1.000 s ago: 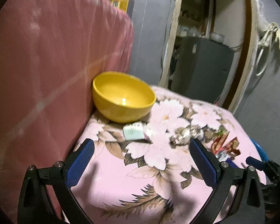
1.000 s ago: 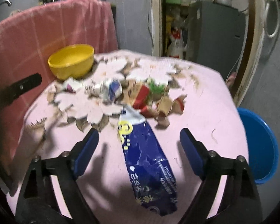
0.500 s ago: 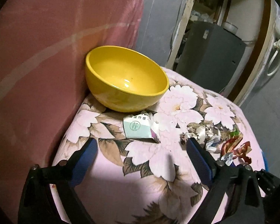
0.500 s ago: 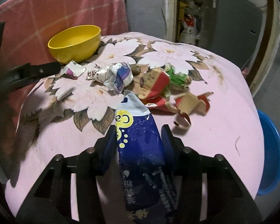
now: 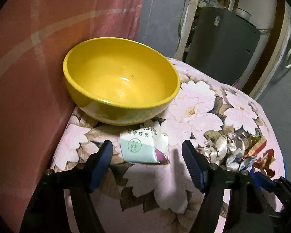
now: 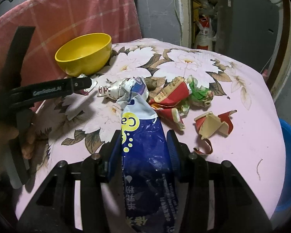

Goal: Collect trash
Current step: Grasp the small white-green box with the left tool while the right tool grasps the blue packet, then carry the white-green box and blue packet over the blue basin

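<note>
A small white and teal paper packet [image 5: 143, 147] lies on the flowered pink cloth [image 5: 194, 104], just in front of a yellow bowl [image 5: 120, 79]. My left gripper [image 5: 146, 161] straddles the packet. Its jaws are closing and the pads stand clear of the packet on both sides. In the right wrist view my right gripper [image 6: 143, 151] is shut on a long blue foil bag [image 6: 147, 167] that lies flat on the cloth. Beyond it lies a heap of crumpled wrappers: silver [image 6: 122, 89], red [image 6: 172, 95] and green [image 6: 197, 91].
A torn red and tan carton piece [image 6: 213, 126] lies to the right of the bag. A blue basin [image 6: 289, 165] stands below the table's right edge. A pink towel [image 6: 67, 19] hangs behind the bowl. A grey cabinet [image 6: 246, 19] stands at the back.
My left gripper has moved forward and down toward the bowl and packet, and its jaws have narrowed. My right gripper's jaws have come together on the blue bag.
</note>
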Tool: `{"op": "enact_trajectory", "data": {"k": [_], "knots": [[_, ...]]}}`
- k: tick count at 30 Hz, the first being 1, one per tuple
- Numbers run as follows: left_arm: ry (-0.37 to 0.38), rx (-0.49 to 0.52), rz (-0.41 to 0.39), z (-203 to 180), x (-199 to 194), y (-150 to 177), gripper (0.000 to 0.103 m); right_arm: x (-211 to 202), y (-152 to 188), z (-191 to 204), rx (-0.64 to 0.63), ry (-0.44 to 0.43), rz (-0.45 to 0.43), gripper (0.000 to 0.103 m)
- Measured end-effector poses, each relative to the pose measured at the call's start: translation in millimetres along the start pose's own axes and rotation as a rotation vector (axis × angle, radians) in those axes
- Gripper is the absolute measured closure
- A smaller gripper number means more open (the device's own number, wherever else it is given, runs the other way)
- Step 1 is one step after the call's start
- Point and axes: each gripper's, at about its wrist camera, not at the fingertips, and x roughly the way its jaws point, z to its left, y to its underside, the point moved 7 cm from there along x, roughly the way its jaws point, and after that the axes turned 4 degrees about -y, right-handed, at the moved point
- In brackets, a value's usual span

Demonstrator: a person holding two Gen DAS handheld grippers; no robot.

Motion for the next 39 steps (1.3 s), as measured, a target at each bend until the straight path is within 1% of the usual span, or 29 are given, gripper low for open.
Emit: {"op": "enact_trajectory", "data": {"k": [1,3,4,5,9,14,18,22,25,27,30,33,39], "knots": [[-0.003,0.002,0.001,0,2,-1,0.039,0,0,0,0.002,-0.002,0.001,0.050],[-0.019,0.014,0.005,0,4,-1,0.050,0,0,0,0.002,-0.006,0.001,0.050],[-0.028,0.019,0.007,0,6,-1,0.054,-1,0,0,0.002,-0.007,0.000,0.050],[-0.038,0.024,0.009,1,6,0,0.060,-1,0,0,0.001,-0.008,0.000,0.050],[-0.035,0.020,0.004,1,5,2,0.069,-2,1,2,0.002,-0.014,-0.002,0.050],[-0.029,0.023,0.001,-2,0,8,0.074,-6,4,4,0.004,-0.019,0.000,0.050],[-0.017,0.014,0.001,-4,-9,16,0.074,-11,7,5,0.010,-0.021,-0.004,0.050],[0.014,-0.004,-0.002,-8,-23,22,0.074,-17,8,8,0.019,-0.031,-0.018,0.050],[0.046,-0.016,-0.017,-13,-35,23,0.074,-28,6,9,0.024,-0.044,-0.055,0.050],[0.073,-0.021,-0.043,-19,-47,24,0.074,-39,4,10,0.023,-0.044,-0.092,0.050],[0.107,-0.028,-0.108,-29,-67,20,0.074,-60,-4,9,0.026,-0.043,-0.169,0.050],[0.147,-0.032,-0.185,-42,-90,15,0.074,-86,-13,7,0.027,-0.027,-0.260,0.050],[0.233,-0.002,-0.348,-77,-131,0,0.074,-142,-27,-5,0.015,0.031,-0.431,0.050]]}}
